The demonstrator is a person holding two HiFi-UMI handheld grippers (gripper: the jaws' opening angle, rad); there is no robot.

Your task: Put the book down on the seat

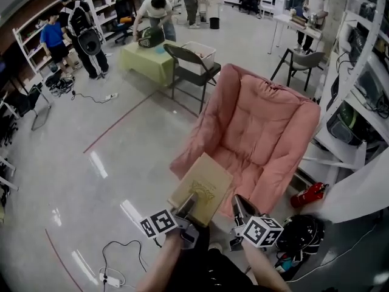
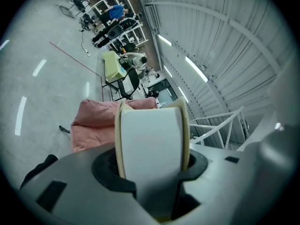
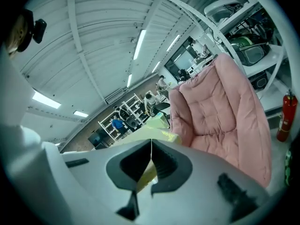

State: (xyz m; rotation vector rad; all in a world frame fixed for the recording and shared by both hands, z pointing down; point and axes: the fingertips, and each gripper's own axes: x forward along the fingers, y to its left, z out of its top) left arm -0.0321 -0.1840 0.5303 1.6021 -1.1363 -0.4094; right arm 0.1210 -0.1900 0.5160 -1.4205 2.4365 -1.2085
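A tan hardcover book [image 1: 202,189] hangs flat just in front of the pink padded chair [image 1: 267,132], over the seat's front left edge. My left gripper [image 1: 188,207] is shut on the book's near edge. In the left gripper view the white page block [image 2: 152,142] fills the gap between the jaws, with the chair [image 2: 93,121] beyond. My right gripper [image 1: 238,204] is close beside the book's right edge. Its jaws meet in a thin line [image 3: 151,154] with nothing between them. The book [image 3: 161,136] and the chair [image 3: 220,107] show ahead of it.
A red fire extinguisher [image 1: 307,194] and a black bag [image 1: 301,233] sit right of the chair, below white shelving [image 1: 358,102]. Behind the chair are a dark folding chair [image 1: 191,72] and a green table [image 1: 149,59]. Several people stand at the back. A cable [image 1: 118,260] lies on the floor.
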